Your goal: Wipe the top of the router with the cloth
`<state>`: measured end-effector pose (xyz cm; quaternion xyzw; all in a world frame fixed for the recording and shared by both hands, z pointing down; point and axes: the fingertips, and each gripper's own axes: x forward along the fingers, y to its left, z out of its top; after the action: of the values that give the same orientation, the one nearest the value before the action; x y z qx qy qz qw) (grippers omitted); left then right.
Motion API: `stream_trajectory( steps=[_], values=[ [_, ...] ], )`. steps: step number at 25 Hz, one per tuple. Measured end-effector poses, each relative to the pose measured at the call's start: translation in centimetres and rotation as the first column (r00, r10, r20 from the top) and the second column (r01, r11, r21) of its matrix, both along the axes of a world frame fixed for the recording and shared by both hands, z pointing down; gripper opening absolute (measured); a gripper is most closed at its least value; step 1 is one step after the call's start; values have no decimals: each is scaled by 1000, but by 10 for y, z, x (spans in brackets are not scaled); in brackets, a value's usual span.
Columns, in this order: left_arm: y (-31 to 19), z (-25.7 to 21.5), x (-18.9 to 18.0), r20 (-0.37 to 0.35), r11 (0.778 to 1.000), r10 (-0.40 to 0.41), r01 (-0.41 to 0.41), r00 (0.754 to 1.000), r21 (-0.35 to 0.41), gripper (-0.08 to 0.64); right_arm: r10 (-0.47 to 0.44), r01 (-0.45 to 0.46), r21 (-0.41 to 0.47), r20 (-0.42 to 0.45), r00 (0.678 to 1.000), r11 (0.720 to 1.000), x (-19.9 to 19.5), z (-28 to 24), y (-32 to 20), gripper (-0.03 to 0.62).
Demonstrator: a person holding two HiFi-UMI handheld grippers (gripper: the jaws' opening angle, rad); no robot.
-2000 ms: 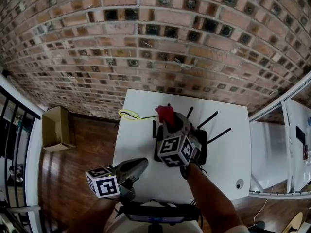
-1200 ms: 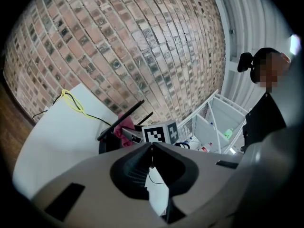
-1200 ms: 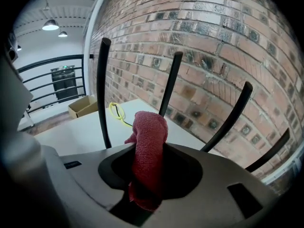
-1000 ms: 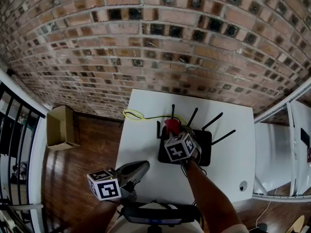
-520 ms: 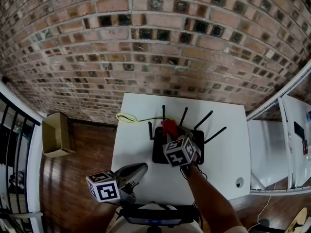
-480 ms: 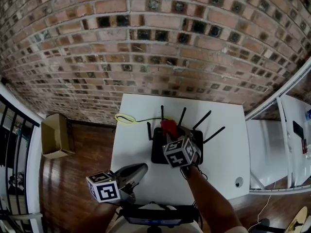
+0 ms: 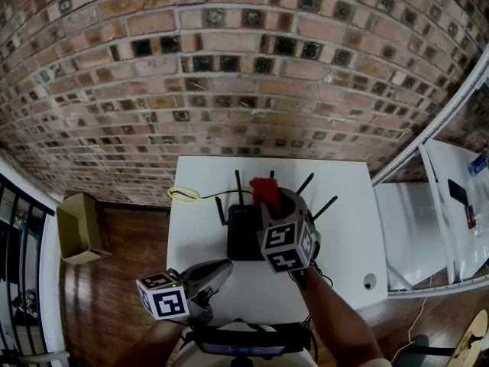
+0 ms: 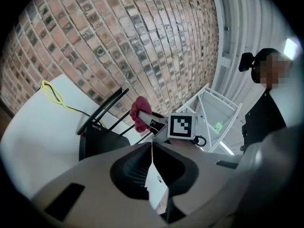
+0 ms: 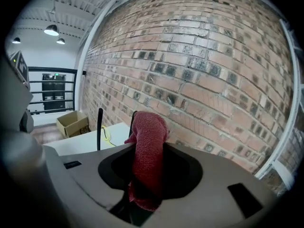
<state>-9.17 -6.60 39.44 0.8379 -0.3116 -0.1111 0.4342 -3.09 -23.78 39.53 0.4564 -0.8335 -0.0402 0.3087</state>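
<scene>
White tabletop (image 7: pixel 344 228) is carrying the black router (image 7: pixel 243 234), which is sitting near its middle with its antennas sticking up. Red cloth (image 7: pixel 265 189) is hanging over the router's 1 o'clock corner, clear of its top, and the right claw (image 7: pixel 273 202) is pinching it between its jaws. Yellow cable (image 7: pixel 183 196) is looping at the router's 10 o'clock. Left claw (image 7: pixel 219 267) is hovering at 7 o'clock, jaws pressed together on nothing. Brick wall (image 7: pixel 229 67) is standing behind. Cardboard box (image 7: pixel 76 226) is sitting on the floor (image 7: pixel 122 251) at 9 o'clock.
</scene>
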Motion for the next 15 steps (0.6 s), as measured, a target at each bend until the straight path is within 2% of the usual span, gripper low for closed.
stream_trajectory(
  steps=[6, 11, 15],
  values=[
    [2, 1, 1, 6, 1000, 4, -4, 1000, -12, 32, 3, -3, 29, -15, 1000, 1000, 0, -6, -11, 135],
    [-1, 3, -2, 10, 1000, 0, 1, 1000, -24, 32, 32, -31, 108, 0, 1000, 994, 4, -20, -22, 135],
    [-6, 5, 1, 10, 1000, 8, -8, 1000, -23, 32, 44, -43, 62, -22, 999, 997, 9, 0, -28, 135]
  ],
)
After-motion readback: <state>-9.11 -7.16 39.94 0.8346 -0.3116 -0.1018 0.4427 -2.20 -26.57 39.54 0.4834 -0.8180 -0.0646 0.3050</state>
